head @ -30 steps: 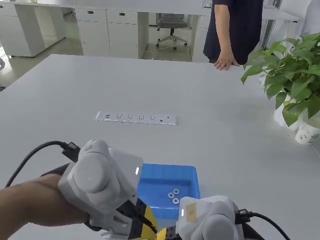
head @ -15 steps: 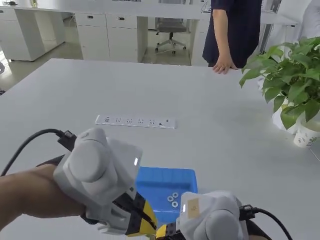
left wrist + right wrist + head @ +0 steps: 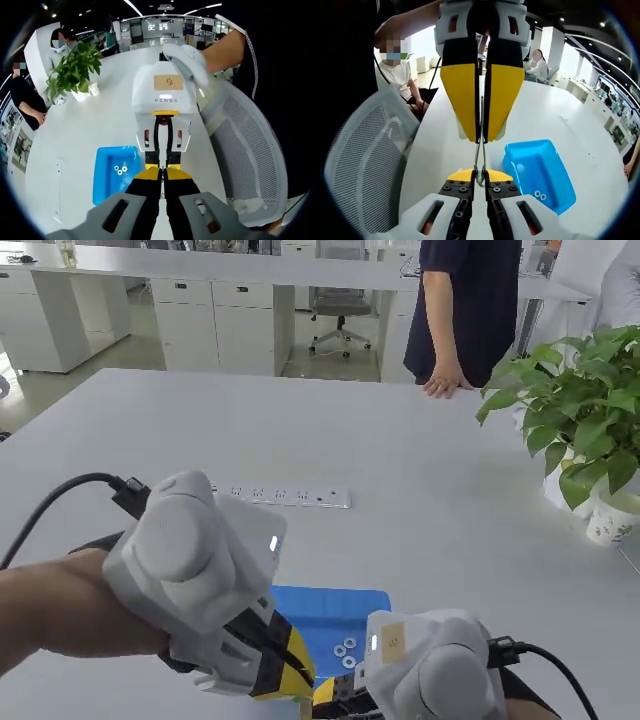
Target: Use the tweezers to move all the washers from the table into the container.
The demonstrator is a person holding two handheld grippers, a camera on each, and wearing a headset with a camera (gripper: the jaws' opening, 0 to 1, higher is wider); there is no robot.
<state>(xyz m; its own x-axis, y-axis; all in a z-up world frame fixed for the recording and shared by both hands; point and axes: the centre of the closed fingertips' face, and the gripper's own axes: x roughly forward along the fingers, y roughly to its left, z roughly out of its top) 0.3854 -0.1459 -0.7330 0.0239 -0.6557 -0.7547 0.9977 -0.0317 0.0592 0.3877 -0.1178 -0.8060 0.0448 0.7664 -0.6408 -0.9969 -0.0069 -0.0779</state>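
**Head view, then each gripper view — a tip-to-tip meeting**

Head view: the left gripper and right gripper meet nose to nose at the near edge of the blue container. The container sits on the white table with a small cluster of washers inside.

Left gripper view: its yellow-tipped jaws are pressed together, touching the right gripper's tips. What lies between them cannot be made out here. The container lies left of the jaws, with the washers in it.

Right gripper view: the tweezers run straight from its own jaws, closed on the looped end, up into the left gripper's yellow pads, which are clamped on the blades. The container is just to the right, with the washers in its near corner.
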